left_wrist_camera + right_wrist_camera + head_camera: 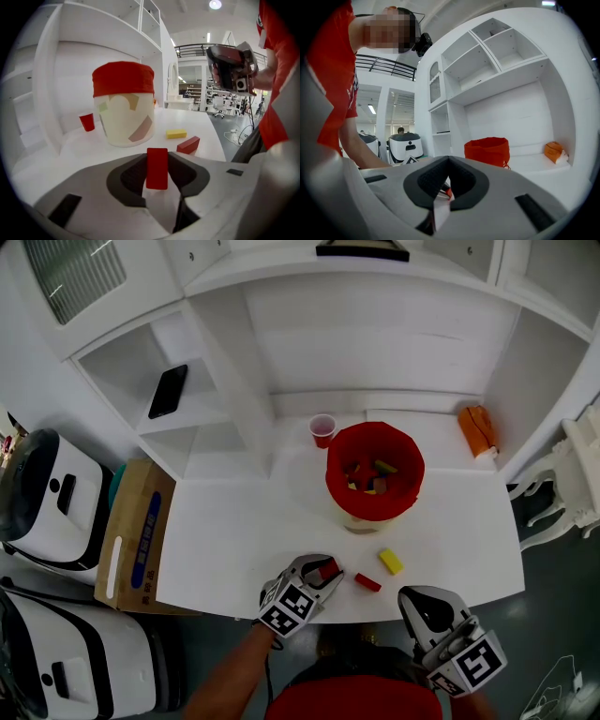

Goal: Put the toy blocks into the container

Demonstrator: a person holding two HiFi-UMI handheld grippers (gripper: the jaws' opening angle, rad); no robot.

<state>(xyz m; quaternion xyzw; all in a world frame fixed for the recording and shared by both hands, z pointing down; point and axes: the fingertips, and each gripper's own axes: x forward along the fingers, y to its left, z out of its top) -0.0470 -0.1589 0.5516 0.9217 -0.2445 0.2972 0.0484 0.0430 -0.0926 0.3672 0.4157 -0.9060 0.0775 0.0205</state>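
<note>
A red block stands upright between the pads of my left gripper, which is shut on it just above the table's front edge. The container, a pale tub with a red liner, stands mid-table and holds several blocks. In front of it a yellow block and a second red block lie on the table, also seen as the yellow block and the red block. My right gripper is shut and empty, off the front edge at the right.
A red cup stands behind the container to its left. An orange object lies at the back right. White shelves rise behind, with a phone on one. A cardboard box and white machines sit left of the table.
</note>
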